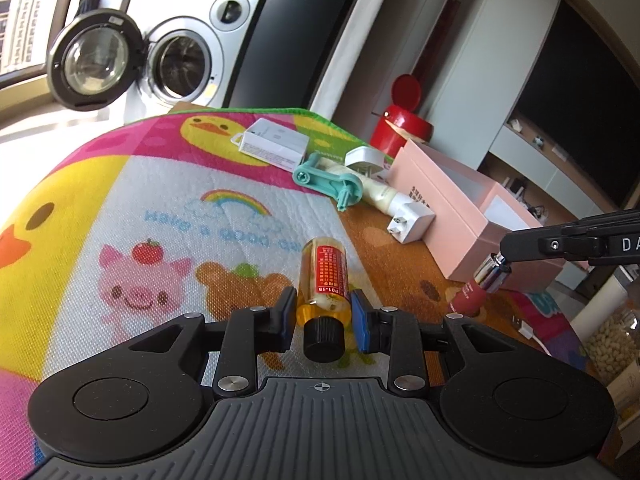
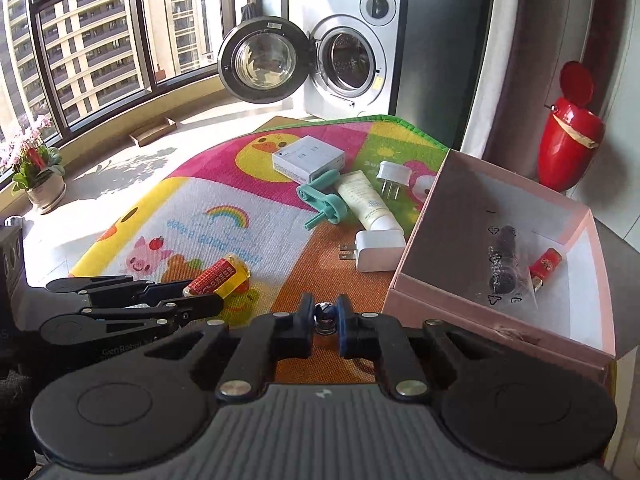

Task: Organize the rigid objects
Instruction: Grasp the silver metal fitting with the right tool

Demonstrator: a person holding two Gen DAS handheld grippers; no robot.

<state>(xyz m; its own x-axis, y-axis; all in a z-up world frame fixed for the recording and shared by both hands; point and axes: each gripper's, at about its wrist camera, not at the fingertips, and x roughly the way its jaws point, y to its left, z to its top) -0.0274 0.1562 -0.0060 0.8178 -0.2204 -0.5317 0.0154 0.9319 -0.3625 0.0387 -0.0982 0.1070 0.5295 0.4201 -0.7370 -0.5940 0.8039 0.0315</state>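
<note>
A yellow bottle (image 1: pixel 324 280) with a red label and a black cap sits between the blue pads of my left gripper (image 1: pixel 323 312), which is shut on it over the cartoon mat (image 1: pixel 120 200). The right wrist view has the same bottle (image 2: pixel 224 276) at the left gripper's (image 2: pixel 200 292) tips. My right gripper (image 2: pixel 325 314) is shut on the silver cap of a red lip gloss (image 1: pixel 480 284), just in front of the open pink box (image 2: pixel 500 340). In the box lie a bagged black tube (image 2: pixel 502 260) and a small red item (image 2: pixel 546 266).
Behind the bottle lie a white box (image 1: pixel 274 146), a teal squeezer (image 1: pixel 326 180), a cream tube (image 1: pixel 376 192) and two white plugs (image 1: pixel 412 224). A red bin (image 1: pixel 400 120) stands beyond the mat's edge. A washing machine (image 2: pixel 348 60) has its door open.
</note>
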